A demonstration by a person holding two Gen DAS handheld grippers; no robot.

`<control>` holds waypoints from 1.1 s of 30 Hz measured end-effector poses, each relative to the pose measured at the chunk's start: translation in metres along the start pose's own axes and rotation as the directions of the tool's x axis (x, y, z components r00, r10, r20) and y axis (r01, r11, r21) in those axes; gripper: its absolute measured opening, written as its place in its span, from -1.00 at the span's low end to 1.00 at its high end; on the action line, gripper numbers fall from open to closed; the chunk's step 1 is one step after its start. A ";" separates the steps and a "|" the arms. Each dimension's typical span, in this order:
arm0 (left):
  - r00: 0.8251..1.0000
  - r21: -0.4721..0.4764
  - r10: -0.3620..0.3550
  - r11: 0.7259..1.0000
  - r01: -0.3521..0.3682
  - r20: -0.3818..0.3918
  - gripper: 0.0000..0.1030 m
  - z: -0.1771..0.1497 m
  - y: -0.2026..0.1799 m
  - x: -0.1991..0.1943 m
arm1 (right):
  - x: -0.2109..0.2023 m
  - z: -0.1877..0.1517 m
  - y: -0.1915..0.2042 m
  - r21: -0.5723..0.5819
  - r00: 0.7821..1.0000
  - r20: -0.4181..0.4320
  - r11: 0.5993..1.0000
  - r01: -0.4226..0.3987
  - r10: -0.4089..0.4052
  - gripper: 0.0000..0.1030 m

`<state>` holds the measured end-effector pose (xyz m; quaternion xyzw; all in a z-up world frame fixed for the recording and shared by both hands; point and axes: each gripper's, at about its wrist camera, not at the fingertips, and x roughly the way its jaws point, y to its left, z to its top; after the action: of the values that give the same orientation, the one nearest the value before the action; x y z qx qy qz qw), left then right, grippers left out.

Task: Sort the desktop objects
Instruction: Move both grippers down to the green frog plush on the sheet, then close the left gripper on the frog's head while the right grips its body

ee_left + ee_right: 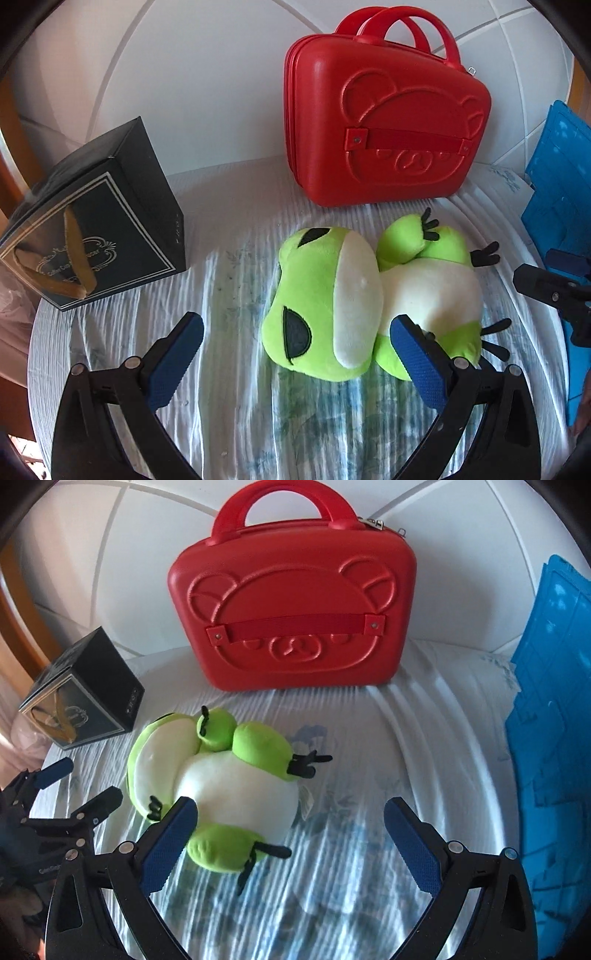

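Directly ahead, the left gripper [295, 347] and right gripper [290, 834] both gape, ribbed blue pads empty. Between them a soft green frog plush [369, 295] lies on crinkled cloth [229, 406], before a glossy red hard-shell case [384, 122].

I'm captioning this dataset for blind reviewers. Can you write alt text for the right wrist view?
A green and white plush frog lies on its back on a pale ribbed tablecloth, just ahead of the open right gripper. Behind it stands a closed red hard-shell case embossed with a bear face, a black gift box at left, a blue plastic mat at right.
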<state>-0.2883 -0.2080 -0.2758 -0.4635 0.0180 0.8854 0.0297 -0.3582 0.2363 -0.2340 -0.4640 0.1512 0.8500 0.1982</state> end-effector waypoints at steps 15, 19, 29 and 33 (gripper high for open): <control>0.970 -0.036 -0.192 0.981 0.189 -0.149 1.00 -0.009 0.002 0.079 | 0.110 0.023 -0.006 0.131 0.989 -0.114 0.988 -0.081 0.097 0.99; 0.983 0.012 -0.165 0.986 0.166 -0.080 0.71 -0.012 -0.008 0.069 | 0.120 0.018 -0.001 0.138 0.976 -0.145 0.980 -0.141 0.160 0.42; 0.991 0.010 -0.113 0.993 0.114 -0.068 0.05 -0.028 -0.010 0.038 | 0.083 0.010 0.029 0.038 0.986 -0.109 0.992 -0.122 0.126 -0.01; 0.992 -0.004 -0.113 0.994 0.113 -0.051 0.05 -0.038 -0.007 0.018 | 0.064 0.003 0.034 0.026 0.987 -0.097 0.992 -0.123 0.125 -0.04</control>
<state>-0.2668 -0.2029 -0.3125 -0.4865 -0.0081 0.8701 0.0789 -0.4080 0.2205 -0.2840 -0.4932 0.1977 0.8352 0.1416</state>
